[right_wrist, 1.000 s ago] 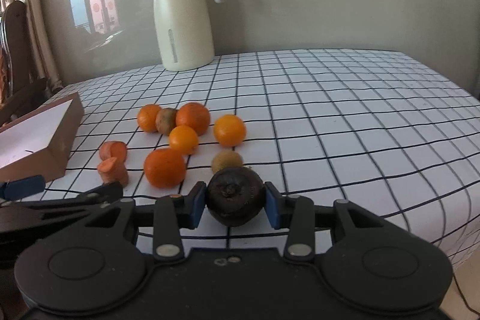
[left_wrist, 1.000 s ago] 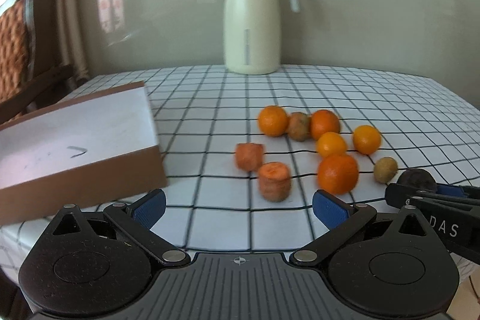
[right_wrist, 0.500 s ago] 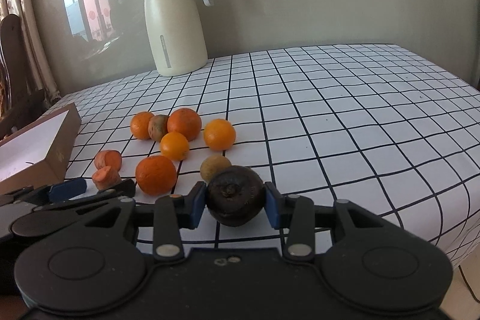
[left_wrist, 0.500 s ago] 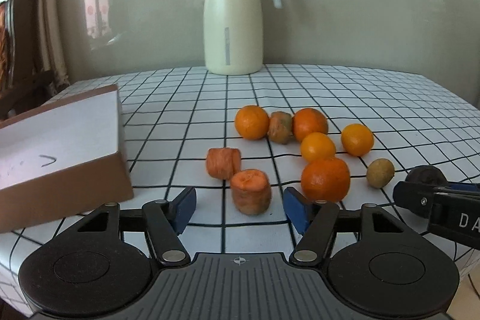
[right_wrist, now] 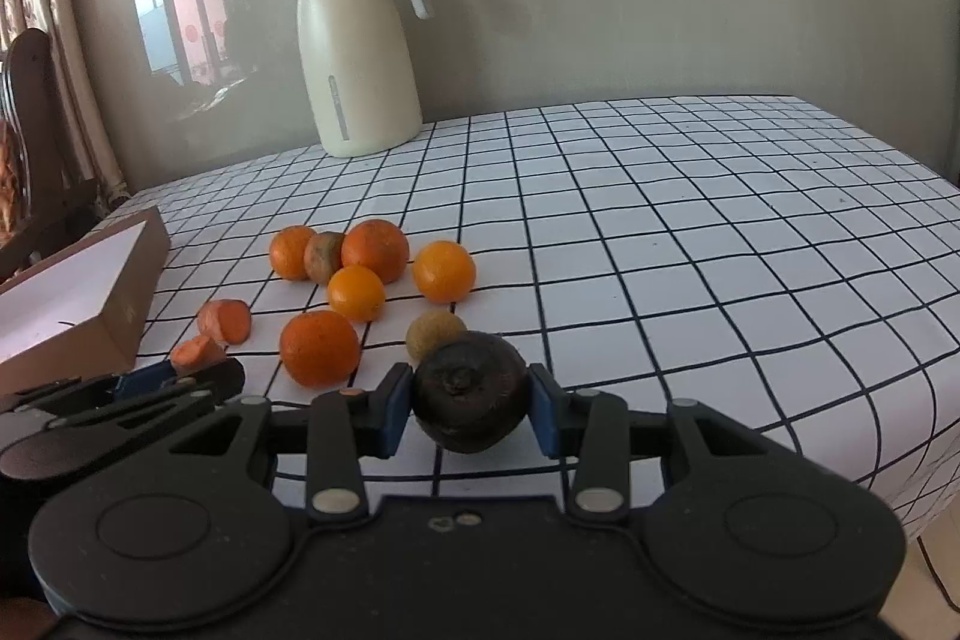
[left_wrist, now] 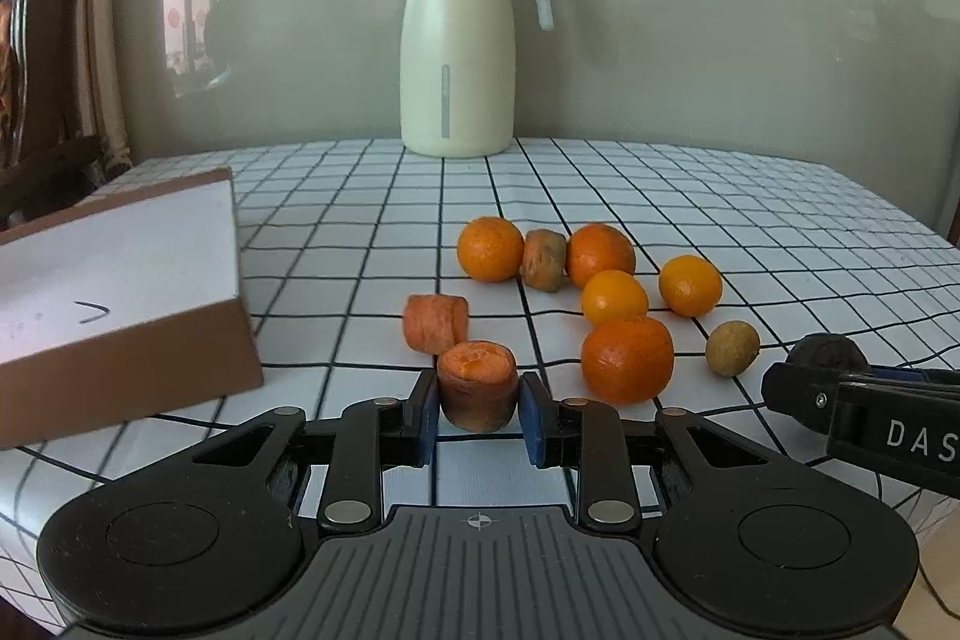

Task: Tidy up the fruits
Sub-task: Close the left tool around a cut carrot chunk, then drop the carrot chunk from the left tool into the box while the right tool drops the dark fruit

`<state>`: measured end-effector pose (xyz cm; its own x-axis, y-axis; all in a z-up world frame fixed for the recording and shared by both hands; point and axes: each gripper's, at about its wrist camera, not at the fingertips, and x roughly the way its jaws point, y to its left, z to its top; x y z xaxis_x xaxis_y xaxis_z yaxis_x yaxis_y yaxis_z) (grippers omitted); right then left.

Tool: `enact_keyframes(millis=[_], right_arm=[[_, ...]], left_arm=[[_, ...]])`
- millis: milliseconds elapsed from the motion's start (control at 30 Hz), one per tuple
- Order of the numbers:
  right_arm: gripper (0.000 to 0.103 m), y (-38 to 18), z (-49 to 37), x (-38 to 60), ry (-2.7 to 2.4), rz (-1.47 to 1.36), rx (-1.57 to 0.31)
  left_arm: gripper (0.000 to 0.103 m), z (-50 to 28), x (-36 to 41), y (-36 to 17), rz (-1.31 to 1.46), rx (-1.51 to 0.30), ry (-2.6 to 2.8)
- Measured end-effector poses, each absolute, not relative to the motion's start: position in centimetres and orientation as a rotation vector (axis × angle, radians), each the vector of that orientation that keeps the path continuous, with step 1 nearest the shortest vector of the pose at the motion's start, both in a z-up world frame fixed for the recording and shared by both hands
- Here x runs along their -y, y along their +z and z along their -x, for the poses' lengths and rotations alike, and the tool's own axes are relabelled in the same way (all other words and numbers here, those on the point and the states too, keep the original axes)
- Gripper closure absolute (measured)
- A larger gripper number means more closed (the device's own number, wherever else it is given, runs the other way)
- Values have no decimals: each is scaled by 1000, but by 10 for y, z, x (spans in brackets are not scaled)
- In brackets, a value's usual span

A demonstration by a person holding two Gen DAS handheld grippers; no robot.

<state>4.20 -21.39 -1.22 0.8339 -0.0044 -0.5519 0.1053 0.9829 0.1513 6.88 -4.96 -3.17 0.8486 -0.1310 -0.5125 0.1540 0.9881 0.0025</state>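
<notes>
My left gripper (left_wrist: 478, 403) is closing on an upright carrot chunk (left_wrist: 477, 382) on the checked tablecloth, and both blue pads touch its sides. A second carrot chunk (left_wrist: 435, 323) lies just behind it. My right gripper (right_wrist: 471, 400) is shut on a dark round fruit (right_wrist: 471, 391), held just above the table's near edge. Several oranges (left_wrist: 627, 359) lie loose mid-table with a mottled brown-green fruit (left_wrist: 543, 260) and a small tan fruit (left_wrist: 732, 347) among them. An open brown box (left_wrist: 120, 280) with a white inside sits at the left.
A cream jug (left_wrist: 459, 46) with a grey lid stands at the back by the wall. A wooden chair (left_wrist: 36, 70) and curtains are off the table's left side. The right gripper's finger (left_wrist: 840, 400) reaches in close to the left gripper's right.
The left gripper's jaws have gone from wide open to closed around the near carrot chunk after moving in on it. The right gripper has kept still with the dark fruit.
</notes>
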Motion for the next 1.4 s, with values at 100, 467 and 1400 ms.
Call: enact_keyframes(millis=[100, 467, 1400], right_arm=[[71, -9, -39, 209, -26, -176, -575], [71, 6, -37, 167, 163, -169, -510], [71, 26, -94, 30, 490, -59, -455]], left_arm=[[75, -63, 41, -26, -36, -526, -150], [75, -36, -30, 1, 18, -444, -51], [74, -13, -201, 6, 164, -380, 396]])
